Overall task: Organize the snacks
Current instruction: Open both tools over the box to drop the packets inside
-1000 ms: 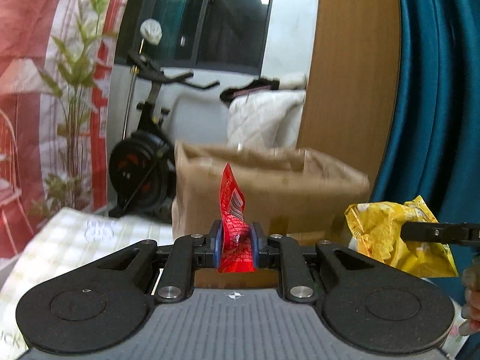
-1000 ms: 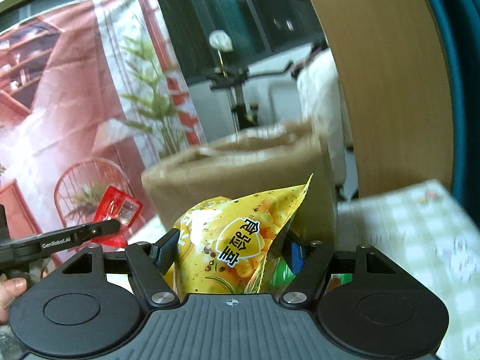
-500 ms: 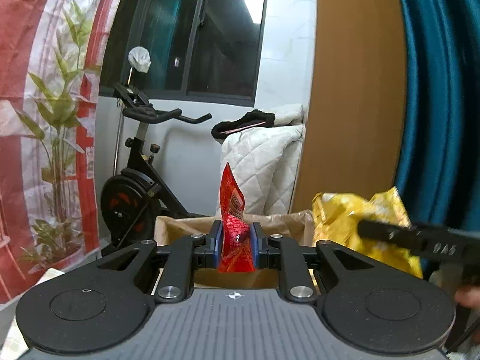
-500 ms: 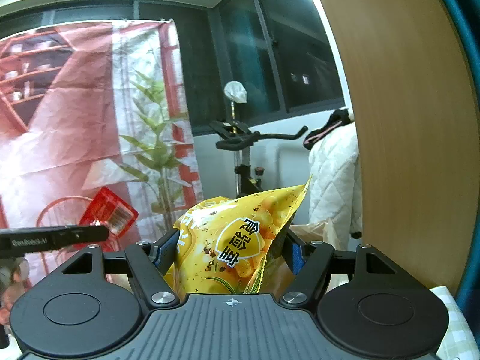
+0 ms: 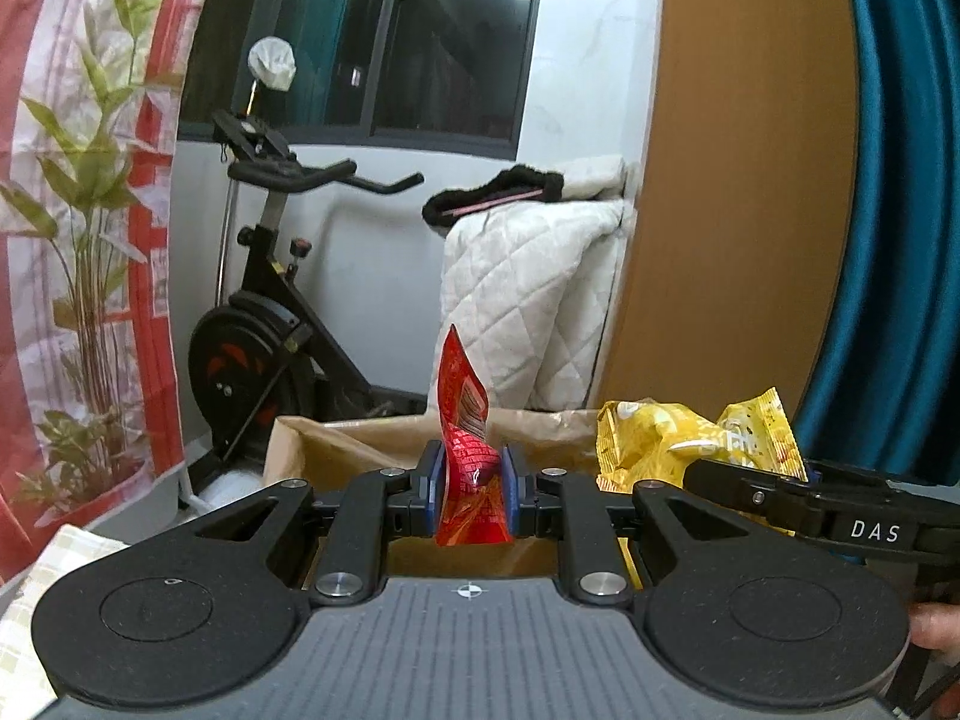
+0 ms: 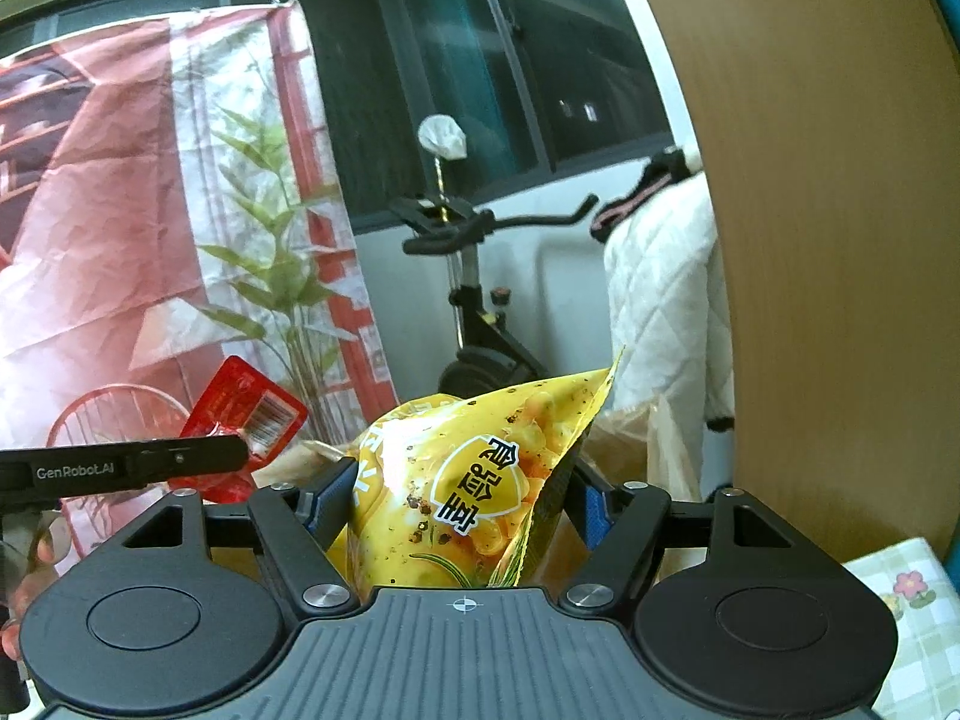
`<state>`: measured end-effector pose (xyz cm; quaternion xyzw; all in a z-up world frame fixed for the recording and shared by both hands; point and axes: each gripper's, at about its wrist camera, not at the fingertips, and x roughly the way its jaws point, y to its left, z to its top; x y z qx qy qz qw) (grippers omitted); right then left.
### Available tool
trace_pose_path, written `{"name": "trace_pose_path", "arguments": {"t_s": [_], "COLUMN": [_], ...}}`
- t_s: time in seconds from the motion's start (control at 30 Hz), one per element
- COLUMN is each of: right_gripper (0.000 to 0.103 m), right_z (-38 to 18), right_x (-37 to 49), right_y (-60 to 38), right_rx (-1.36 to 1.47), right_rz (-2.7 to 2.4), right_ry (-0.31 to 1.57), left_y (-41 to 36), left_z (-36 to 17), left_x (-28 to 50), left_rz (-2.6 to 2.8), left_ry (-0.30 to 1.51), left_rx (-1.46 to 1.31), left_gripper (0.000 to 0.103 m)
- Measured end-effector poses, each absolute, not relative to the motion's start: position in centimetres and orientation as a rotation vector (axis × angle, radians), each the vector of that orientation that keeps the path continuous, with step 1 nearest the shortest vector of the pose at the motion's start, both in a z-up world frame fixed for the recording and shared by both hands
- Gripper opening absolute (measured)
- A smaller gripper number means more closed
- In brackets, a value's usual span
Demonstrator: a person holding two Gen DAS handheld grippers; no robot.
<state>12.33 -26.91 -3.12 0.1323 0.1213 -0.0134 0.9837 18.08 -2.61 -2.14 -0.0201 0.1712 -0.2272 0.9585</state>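
Observation:
My left gripper (image 5: 471,492) is shut on a thin red snack packet (image 5: 465,420), which stands upright between the blue pads. It hangs over the near edge of an open brown paper bag (image 5: 336,444). My right gripper (image 6: 459,504) holds a yellow puffed-snack bag (image 6: 480,480) between its pads while its jaws are opening slightly. That yellow bag (image 5: 678,450) hangs just right of the red packet, also over the brown bag (image 6: 624,438). From the right wrist, the red packet (image 6: 240,414) and the left gripper's finger (image 6: 180,459) show at the left.
A checked tablecloth (image 6: 918,612) lies below at the right, with another patch (image 5: 36,570) at the left. Beyond the bag stand an exercise bike (image 5: 258,360), a white quilted cover (image 5: 528,300), a wooden panel (image 5: 732,210) and a teal curtain (image 5: 888,240). A hand (image 5: 933,636) grips the right tool.
Both grippers have risen and travelled toward the brown bag with their snacks. The bag has sunk low in both views, and the yellow bag now hangs over its opening.

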Motion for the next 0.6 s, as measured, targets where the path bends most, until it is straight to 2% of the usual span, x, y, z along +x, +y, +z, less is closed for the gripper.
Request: {"name": "trace_pose_path", "arguments": {"t_s": [0.03, 0.1, 0.13, 0.17, 0.23, 0.3, 0.37, 0.47, 0.6], "right_gripper": [0.072, 0.076, 0.078, 0.079, 0.079, 0.082, 0.085, 0.089, 0.089], "right_z": [-3.3, -3.4, -3.5, -3.4, -3.2, -2.8, -2.5, -2.2, -2.5], "right_x": [12.6, 12.9, 13.0, 13.0, 12.9, 12.4, 11.7, 10.0, 7.3], "right_y": [-27.1, -27.4, -27.6, -27.8, -27.9, -28.0, -27.9, -27.5, -26.4], "right_rx": [0.273, 0.294, 0.302, 0.305, 0.301, 0.309, 0.316, 0.301, 0.266], "right_rz": [-0.028, -0.030, -0.024, -0.024, -0.038, -0.046, -0.056, -0.067, -0.086], "right_ry": [0.251, 0.256, 0.255, 0.255, 0.248, 0.239, 0.232, 0.224, 0.223], "left_y": [-2.6, -2.7, -2.9, -3.1, -3.3, -3.4, -3.1, -2.4, -1.2], "left_z": [-2.3, -2.4, -2.3, -2.3, -2.0, -1.8, -1.6, -1.5, -1.8], "left_x": [18.3, 18.5, 18.5, 18.4, 18.1, 17.7, 16.9, 15.3, 12.8], "left_rz": [-0.465, -0.468, -0.464, -0.461, -0.463, -0.462, -0.452, -0.435, -0.419], "left_ry": [0.352, 0.357, 0.357, 0.352, 0.340, 0.345, 0.353, 0.356, 0.366], "left_rx": [-0.047, -0.045, -0.036, -0.025, -0.005, 0.006, -0.003, -0.013, -0.011], "left_gripper": [0.022, 0.035, 0.047, 0.053, 0.056, 0.062, 0.073, 0.080, 0.080]}}
